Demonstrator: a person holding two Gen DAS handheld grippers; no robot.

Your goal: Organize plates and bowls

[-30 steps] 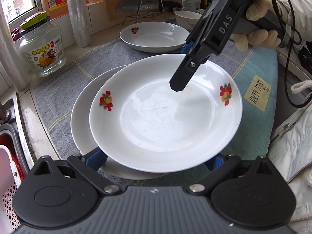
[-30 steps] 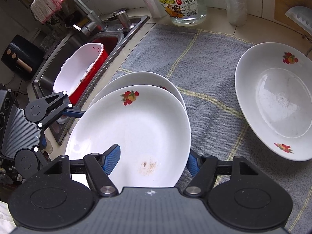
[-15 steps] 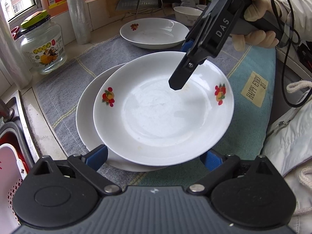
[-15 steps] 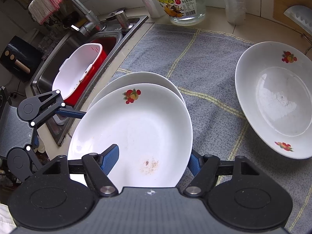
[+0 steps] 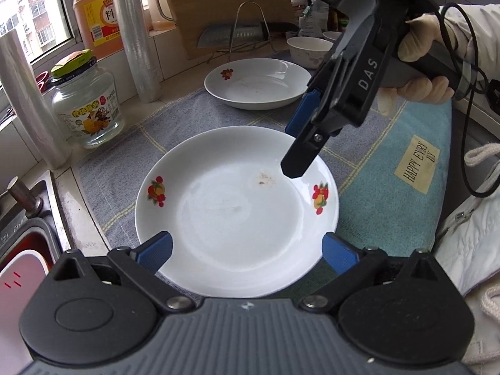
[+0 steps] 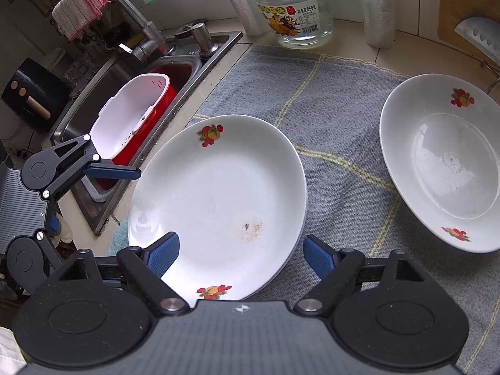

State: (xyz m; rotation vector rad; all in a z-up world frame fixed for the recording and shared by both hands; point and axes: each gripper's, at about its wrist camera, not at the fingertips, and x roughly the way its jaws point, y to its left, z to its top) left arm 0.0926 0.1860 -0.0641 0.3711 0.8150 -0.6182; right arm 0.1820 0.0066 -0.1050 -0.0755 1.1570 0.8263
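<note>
A white plate with fruit prints (image 5: 237,209) (image 6: 218,193) lies stacked on a second plate, whose edge (image 6: 289,261) just peeks out. My left gripper (image 5: 247,251) straddles the near rim, jaws opening, pads off the plate. At the opposite rim my right gripper (image 6: 242,256) (image 5: 300,156) has its jaws opening, with the rim between them untouched. My left gripper (image 6: 93,168) also shows at the plate's sink side. Another fruit-print plate (image 5: 256,82) (image 6: 443,162) sits apart on the grey towel (image 6: 337,118). A white bowl (image 5: 309,50) stands behind it.
A glass jar (image 5: 87,109) and rolls of plastic wrap (image 5: 137,37) stand by the window. The sink (image 6: 103,72) holds a red and white basket (image 6: 134,118). A cleaver on a wire stand (image 5: 237,32) leans at the back. A blue towel (image 5: 390,187) covers the right counter.
The top plate has come down from a tilted, offset hold and now lies flat and centred on the lower plate. The right gripper's fingers have spread off its rim.
</note>
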